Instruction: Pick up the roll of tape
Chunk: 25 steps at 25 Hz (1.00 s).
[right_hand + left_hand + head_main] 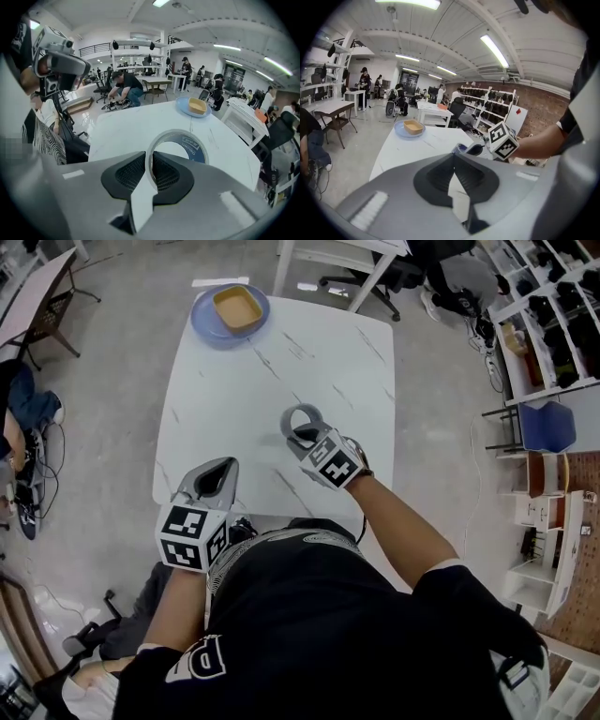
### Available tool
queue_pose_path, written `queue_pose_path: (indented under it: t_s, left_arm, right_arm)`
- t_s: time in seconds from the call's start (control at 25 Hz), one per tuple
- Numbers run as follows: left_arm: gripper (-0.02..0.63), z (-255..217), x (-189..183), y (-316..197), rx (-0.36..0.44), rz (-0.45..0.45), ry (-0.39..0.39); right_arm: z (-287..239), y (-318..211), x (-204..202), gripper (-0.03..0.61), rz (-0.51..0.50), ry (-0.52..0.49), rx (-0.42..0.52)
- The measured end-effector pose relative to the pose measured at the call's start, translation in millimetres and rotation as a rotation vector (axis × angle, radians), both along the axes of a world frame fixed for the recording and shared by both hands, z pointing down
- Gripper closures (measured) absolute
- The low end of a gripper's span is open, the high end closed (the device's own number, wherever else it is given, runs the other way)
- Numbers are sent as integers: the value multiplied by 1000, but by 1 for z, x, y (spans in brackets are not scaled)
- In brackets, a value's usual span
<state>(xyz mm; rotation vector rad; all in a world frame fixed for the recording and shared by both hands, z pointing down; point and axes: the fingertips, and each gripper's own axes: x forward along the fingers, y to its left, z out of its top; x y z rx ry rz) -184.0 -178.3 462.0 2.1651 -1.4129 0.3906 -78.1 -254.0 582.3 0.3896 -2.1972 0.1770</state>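
Note:
The roll of tape (286,423), a grey ring with a blue printed inside (192,147), is at the middle of the white table (281,352). My right gripper (302,435) is shut on its near rim, and the ring wall sits between the two pads (149,161). Whether the roll rests on the table or hangs just above it is unclear. My left gripper (223,468) is shut and holds nothing, over the table's near left edge. In the left gripper view (452,171) the tape (461,148) shows ahead to the right.
A blue plate (208,326) with a tan dish (236,306) on it stands at the table's far left corner. Chairs, other tables and shelves surround the table. People work at desks in the background.

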Motion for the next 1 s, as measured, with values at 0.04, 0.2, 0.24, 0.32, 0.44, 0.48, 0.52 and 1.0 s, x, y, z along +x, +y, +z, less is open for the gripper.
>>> queue_pose_path:
  t_s: [0.04,0.2,0.24,0.32,0.44,0.48,0.52,1.0]
  left_arm:
    - [555,-1,2,-1,2,10,-2]
    - [555,-6,11,-6,11,44,-8]
    - [555,-7,14,-7,14,53,-10]
    - [555,-8,19,-11,20,70,-13]
    - [555,-11,25,-18,29,91,-15]
    - [555,-12,28,-19,33,97,-16]
    - [555,-14,30,-21,37,103,-16]
    - [555,-29,53,-32,88,159,1]
  right_arm:
    - [-11,2,0,534,7,-16,11]
    - [-44,9,4,534,53,-98,30]
    - [-51,10,6,534,70,-124,29]
    - [-64,10,9,534,107,-175,26]
    - [-83,11,14,534,159,-250,22]
    - [-90,12,17,533,177,-277,18]
    - [-97,13,20,533,197,-306,11]
    - [-160,29,47,534,345,-659,-3]
